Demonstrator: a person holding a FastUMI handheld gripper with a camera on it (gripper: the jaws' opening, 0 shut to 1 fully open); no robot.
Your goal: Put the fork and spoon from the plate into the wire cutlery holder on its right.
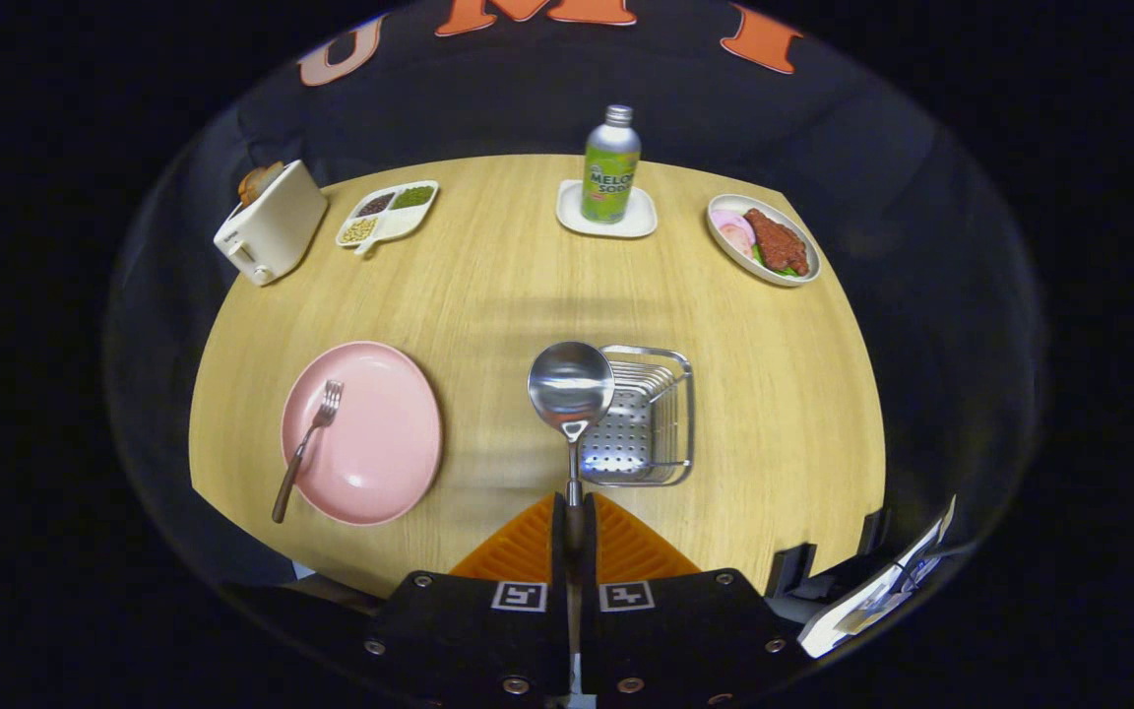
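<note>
My gripper (573, 522) is shut on the handle of a metal spoon (570, 386), whose round bowl points forward and hangs in front of the left edge of the wire cutlery holder (677, 418). The holder is a small metal basket with a perforated floor, just ahead and slightly right of the fingers. To the left lies a pink plate (380, 463) on the wooden table. A fork (308, 443) with a brown handle rests on the plate's left part, its handle sticking out over the near rim.
At the back of the round wooden table (498, 276) stand a white toaster (270, 236), a divided snack dish (388, 212), a green bottle (610, 167) on a white coaster, and an oval dish of food (764, 241). Papers (882, 591) lie at the near right.
</note>
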